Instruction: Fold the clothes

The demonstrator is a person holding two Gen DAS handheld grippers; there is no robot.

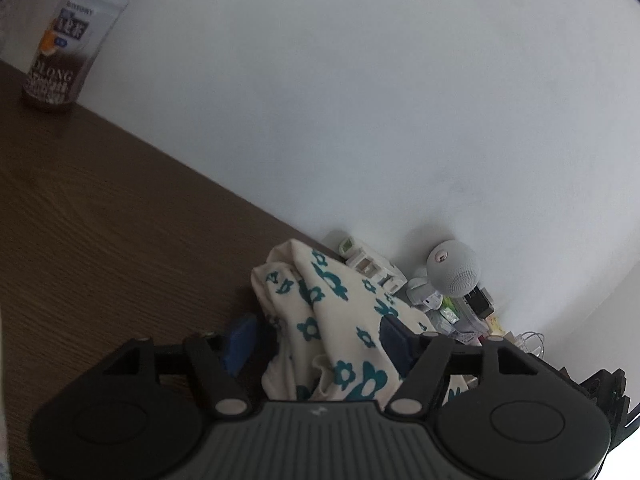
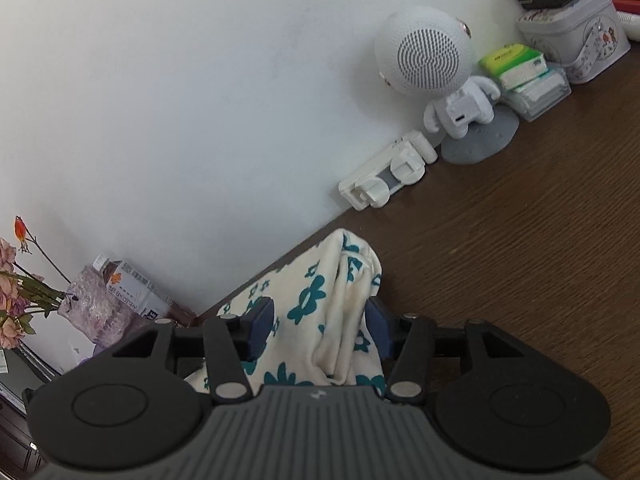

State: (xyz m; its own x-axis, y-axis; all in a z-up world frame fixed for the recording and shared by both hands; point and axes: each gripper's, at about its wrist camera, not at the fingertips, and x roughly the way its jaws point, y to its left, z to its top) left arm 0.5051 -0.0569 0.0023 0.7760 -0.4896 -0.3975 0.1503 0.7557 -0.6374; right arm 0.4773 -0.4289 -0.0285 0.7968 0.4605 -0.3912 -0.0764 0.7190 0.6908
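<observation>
Left wrist view alone: oolong bottle (image 1: 54, 52); both left gripper (image 1: 320, 340) and right gripper (image 2: 316, 328) clamping floral cloth (image 1: 320, 300).

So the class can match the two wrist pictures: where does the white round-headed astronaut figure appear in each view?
Left wrist view: the white round-headed astronaut figure stands small at lower right, against the wall, behind the cream cloth with teal flowers.
Right wrist view: it is large at upper right, on a grey base.
Shared landmark: the white plastic bracket lying beside it along the wall.

bottle (image 1: 60, 40) top cut off, label blurred, garment (image 2: 320, 312) partly behind tongs (image 2: 318, 332)
</observation>
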